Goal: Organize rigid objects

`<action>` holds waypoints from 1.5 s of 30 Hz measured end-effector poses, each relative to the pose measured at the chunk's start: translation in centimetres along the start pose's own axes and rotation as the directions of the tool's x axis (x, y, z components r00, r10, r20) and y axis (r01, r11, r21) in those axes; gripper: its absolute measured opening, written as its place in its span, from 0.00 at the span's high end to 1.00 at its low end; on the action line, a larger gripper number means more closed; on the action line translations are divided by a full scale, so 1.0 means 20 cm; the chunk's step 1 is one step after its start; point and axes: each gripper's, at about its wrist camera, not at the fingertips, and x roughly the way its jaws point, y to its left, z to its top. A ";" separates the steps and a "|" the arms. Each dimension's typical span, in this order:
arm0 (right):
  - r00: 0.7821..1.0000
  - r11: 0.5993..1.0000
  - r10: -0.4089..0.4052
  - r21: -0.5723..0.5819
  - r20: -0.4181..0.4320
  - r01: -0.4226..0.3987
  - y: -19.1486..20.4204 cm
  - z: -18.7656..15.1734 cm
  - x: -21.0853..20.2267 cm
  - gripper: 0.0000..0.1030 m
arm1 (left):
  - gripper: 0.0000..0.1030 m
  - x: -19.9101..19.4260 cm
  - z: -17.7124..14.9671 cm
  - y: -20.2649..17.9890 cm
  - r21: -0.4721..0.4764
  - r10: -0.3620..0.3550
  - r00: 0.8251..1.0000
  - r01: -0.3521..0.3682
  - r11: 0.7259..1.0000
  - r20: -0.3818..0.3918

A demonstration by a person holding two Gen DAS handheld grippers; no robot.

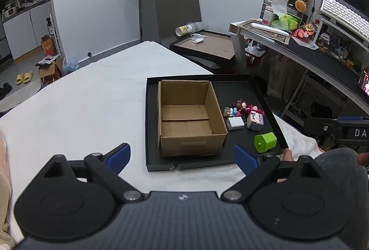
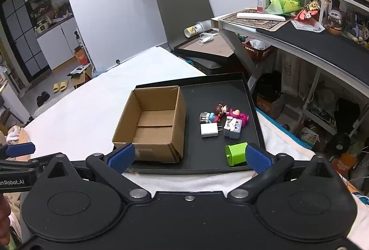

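White cloth covers the bed [image 1: 80, 98], and on it lies the black tray [image 1: 152, 164], the landmark for all else here. Both grippers hang before the tray's near edge, tilted down toward it. The left gripper [image 1: 182, 156] has its blue pads spread wide with nothing between them; the right gripper [image 2: 188, 156] likewise stands wide apart and holds nothing. In the right wrist view the left gripper's blue finger tip shows at the far left edge.

Inside the tray, the left half is filled by a cardboard box [image 1: 189, 116], open on top, upright and empty. The remaining things lie on the tray's bare right half, beside the box. Nearest the tray's front right corner sits a green plastic block [image 1: 265, 142], tipped on its side. Behind it, toward the tray's middle, stands a grey and lilac toy block [image 1: 254, 122], and just left of that a white charger plug [image 1: 235, 123]. Farther back lies a doll in pink [image 1: 248, 108] on its side, touching a smaller blue figure [image 1: 231, 112] by the box wall.
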 end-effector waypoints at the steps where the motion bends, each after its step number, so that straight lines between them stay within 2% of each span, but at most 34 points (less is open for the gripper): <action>1: 1.000 1.000 -0.001 0.002 0.000 0.001 0.00 0.00 0.00 0.00 | 0.08 0.00 0.00 0.00 -0.002 0.001 1.000 -0.001 1.000 -0.001; 2: 1.000 1.000 -0.004 -0.006 0.027 0.004 0.00 0.00 0.00 0.00 | 0.08 0.00 0.00 0.00 0.001 0.001 1.000 -0.001 1.000 -0.006; 45: 1.000 1.000 0.002 -0.018 0.020 -0.001 0.03 -0.03 -0.06 0.00 | 0.08 -0.06 -0.01 0.04 -0.034 0.001 1.000 -0.002 0.999 -0.005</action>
